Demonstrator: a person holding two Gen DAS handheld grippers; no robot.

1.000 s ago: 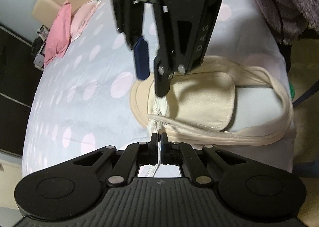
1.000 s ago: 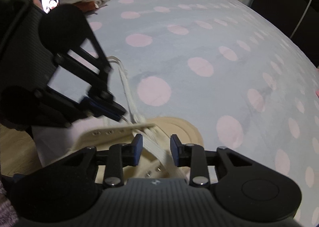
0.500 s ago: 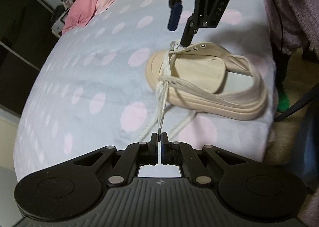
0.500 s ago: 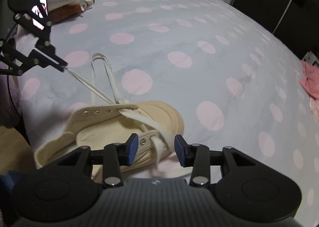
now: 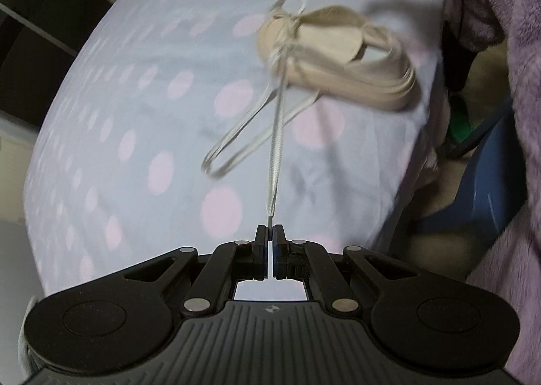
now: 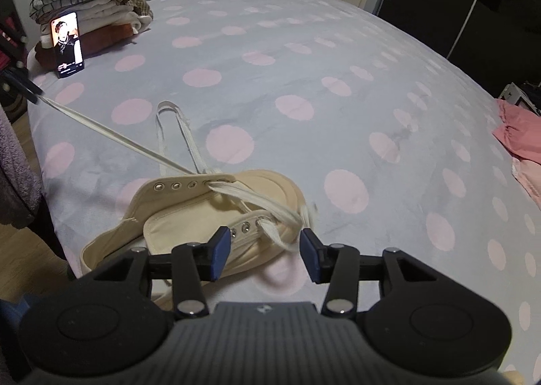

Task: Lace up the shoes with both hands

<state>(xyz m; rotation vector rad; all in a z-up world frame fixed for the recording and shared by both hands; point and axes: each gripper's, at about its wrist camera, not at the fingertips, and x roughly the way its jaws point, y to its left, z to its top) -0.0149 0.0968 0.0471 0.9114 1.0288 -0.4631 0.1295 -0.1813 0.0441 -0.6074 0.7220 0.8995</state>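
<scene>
A beige canvas shoe (image 5: 341, 57) (image 6: 189, 216) lies on its side on a grey bedspread with pink dots, near the bed's edge. My left gripper (image 5: 269, 233) is shut on the end of a white lace (image 5: 275, 148), stretched taut from the shoe's eyelets; in the right wrist view the lace (image 6: 111, 131) runs up left to the left gripper's tip (image 6: 32, 94). A slack loop of lace (image 6: 172, 128) lies on the bed beyond the shoe. My right gripper (image 6: 265, 255) is open just above the near eyelet row, holding nothing.
A stack of folded clothes (image 6: 88, 3) with a lit phone (image 6: 67, 43) leaning on it stands at the far left of the bed. Pink cloth (image 6: 520, 135) lies at the right edge. A purple fleece (image 5: 507, 47) hangs beside the bed.
My left gripper has pulled far back from the shoe, drawing the lace out long and taut. My right gripper has lifted slightly and opened wider.
</scene>
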